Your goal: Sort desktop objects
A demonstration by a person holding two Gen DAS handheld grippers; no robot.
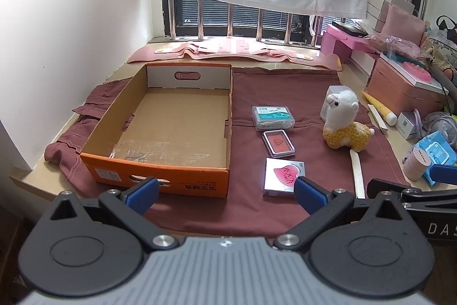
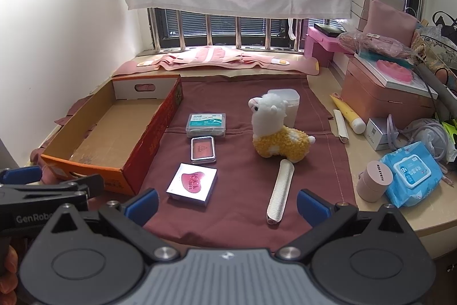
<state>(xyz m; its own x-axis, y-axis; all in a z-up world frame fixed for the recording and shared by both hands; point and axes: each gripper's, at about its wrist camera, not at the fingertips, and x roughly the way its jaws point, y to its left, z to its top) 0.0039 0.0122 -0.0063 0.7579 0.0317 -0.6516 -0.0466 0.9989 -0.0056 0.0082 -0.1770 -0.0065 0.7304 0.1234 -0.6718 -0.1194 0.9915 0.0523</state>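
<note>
An empty orange cardboard box (image 1: 160, 176) (image 2: 85, 170) sits at the left on a maroon cloth (image 1: 285, 93) (image 2: 237, 93). To its right lie a clear floss-pick case (image 1: 272, 117) (image 2: 206, 124), a pink compact (image 1: 278, 143) (image 2: 202, 149), a silver square box with a pink heart (image 1: 282, 176) (image 2: 192, 185), a nail file (image 1: 357, 173) (image 2: 280, 190) and a plush alpaca (image 1: 345, 122) (image 2: 274, 130) in front of a white container (image 2: 288, 102). My left gripper (image 1: 225, 195) hovers open near the box's front. My right gripper (image 2: 227, 203) hangs open before the silver box and file.
The right side is cluttered: a pink storage box (image 2: 382, 93), a yellow tube (image 2: 347, 113), a blue wipes pack (image 2: 411, 173), a pink jar (image 2: 374, 180), cables. A barred window (image 1: 242, 16) and hanging white towel stand behind. A white wall runs along the left.
</note>
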